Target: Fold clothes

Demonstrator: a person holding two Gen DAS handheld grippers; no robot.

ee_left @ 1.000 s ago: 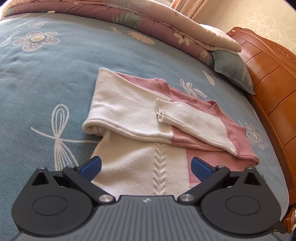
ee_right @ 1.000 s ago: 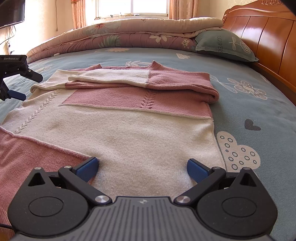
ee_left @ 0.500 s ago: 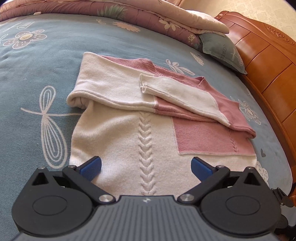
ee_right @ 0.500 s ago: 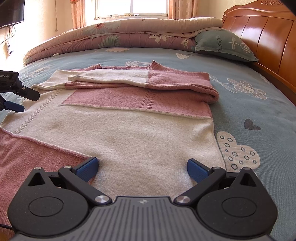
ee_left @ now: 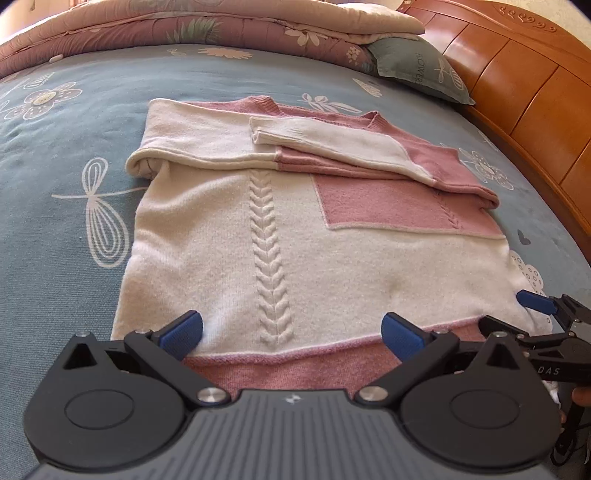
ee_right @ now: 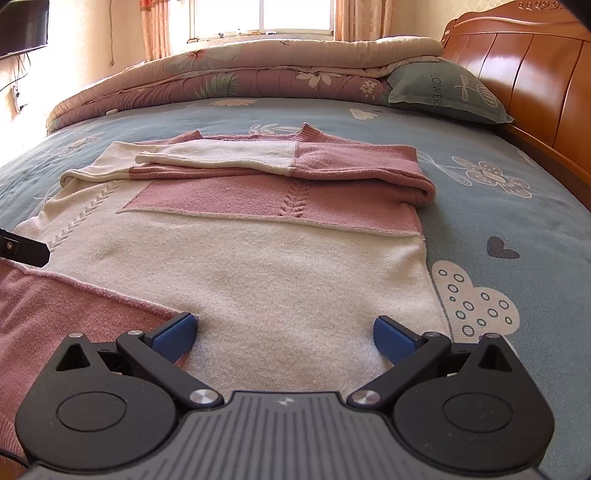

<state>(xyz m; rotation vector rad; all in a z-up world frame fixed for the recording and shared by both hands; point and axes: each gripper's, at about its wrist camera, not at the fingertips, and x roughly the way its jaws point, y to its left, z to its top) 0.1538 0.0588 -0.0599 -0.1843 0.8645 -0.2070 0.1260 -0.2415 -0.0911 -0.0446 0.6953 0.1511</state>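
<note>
Both grippers — left (ee_left: 291,332), right (ee_right: 283,334) — fingers spread wide over the sweater (ee_left: 332,266), gripping nothing.

Quick count: one sweater (ee_left: 314,258), pink and cream, mid-frame on one bed (ee_left: 55,258). One grey-green pillow (ee_right: 443,88) upper right, one rolled-up quilt (ee_right: 240,74) across the top, one wooden headboard (ee_right: 535,81) on the right edge. Two grippers: the left gripper (ee_left: 291,328) and right gripper (ee_right: 284,332), two blue-tipped fingers (ee_right: 173,336) each, so four. One window (ee_right: 262,14) at the top.
</note>
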